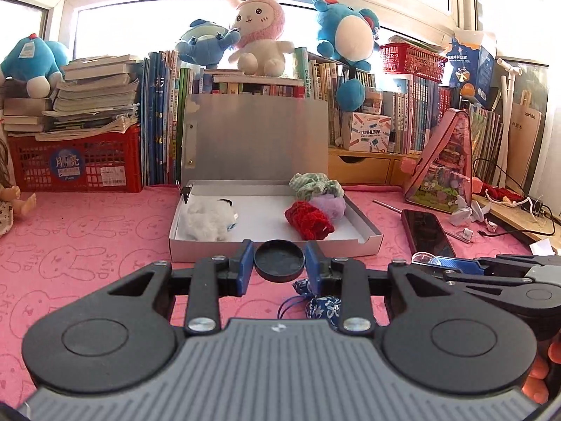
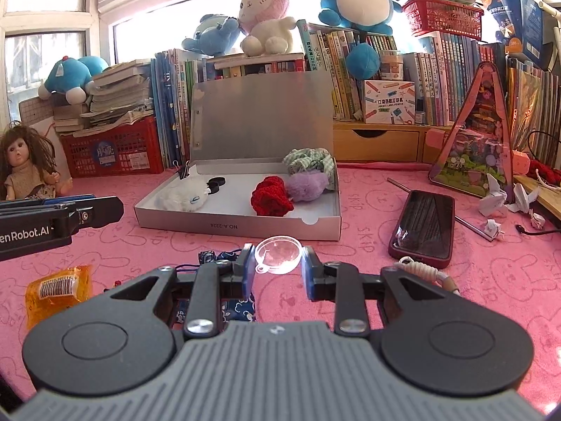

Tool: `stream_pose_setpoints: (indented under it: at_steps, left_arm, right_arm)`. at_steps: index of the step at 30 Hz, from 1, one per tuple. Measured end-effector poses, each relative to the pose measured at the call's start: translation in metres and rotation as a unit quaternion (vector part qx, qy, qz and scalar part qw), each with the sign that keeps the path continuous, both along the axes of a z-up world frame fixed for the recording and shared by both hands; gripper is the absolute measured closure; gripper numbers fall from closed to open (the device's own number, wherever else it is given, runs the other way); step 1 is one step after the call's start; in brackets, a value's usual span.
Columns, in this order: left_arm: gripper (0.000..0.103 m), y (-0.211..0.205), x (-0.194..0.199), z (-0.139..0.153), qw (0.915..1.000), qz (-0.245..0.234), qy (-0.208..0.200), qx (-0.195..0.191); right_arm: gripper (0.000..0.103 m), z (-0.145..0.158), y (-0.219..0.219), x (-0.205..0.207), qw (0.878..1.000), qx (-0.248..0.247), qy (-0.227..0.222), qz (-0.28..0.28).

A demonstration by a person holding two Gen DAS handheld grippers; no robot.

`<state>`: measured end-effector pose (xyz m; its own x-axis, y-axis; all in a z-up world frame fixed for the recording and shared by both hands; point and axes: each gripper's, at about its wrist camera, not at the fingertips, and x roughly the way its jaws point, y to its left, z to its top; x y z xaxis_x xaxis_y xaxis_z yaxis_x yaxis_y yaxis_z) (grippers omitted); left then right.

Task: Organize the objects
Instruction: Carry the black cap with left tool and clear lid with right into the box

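My left gripper (image 1: 279, 263) is shut on a round black lid (image 1: 279, 260), held just in front of the open white box (image 1: 273, 244). My right gripper (image 2: 277, 258) is shut on a clear round lens with a small tab (image 2: 278, 254), in front of the same box (image 2: 238, 226). In the box lie a white fluffy item (image 1: 207, 222), a red knitted item (image 1: 308, 222), a purple fluffy item (image 1: 331, 205), a green checked scrunchie (image 1: 313, 184) and a small black piece (image 2: 215, 184). A blue patterned pouch (image 1: 317, 303) lies on the pink cloth under my left gripper.
A phone (image 2: 426, 228) lies right of the box. An orange packet (image 2: 58, 291) lies at the left, a doll (image 2: 26, 168) behind it. Books, red crates (image 1: 75, 163) and plush toys line the back. A pink triangular toy house (image 2: 478, 133) and paper scraps stand at the right.
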<state>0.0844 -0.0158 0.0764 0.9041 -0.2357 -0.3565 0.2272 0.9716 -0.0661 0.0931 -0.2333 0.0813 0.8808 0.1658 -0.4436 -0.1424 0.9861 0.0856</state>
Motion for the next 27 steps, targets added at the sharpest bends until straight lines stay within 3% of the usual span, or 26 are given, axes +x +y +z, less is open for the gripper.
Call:
stream_pose_setpoints:
  at_steps: [6,13,19,27]
  left_arm:
    - [0.066,0.000,0.043,0.016,0.9995,0.000,0.019,-0.024]
    - [0.066,-0.009,0.088,0.026,0.9996,-0.002,0.024,-0.011]
    - [0.066,-0.011,0.128,0.020,0.9987,-0.001,0.047,-0.016]
    - [0.066,0.000,0.169,0.002,0.9969,0.009,0.078,-0.012]
  right_arm:
    - [0.071,0.016,-0.011,0.033,1.000,0.017,0.021,0.001]
    - [0.071,0.026,-0.018,0.072,0.999,0.002,0.035,-0.002]
    - [0.071,0.023,-0.022,0.105,0.998,-0.004,0.060,0.005]
    - [0.071,0.007,-0.033,0.145,0.994,0.027,0.105,0.002]
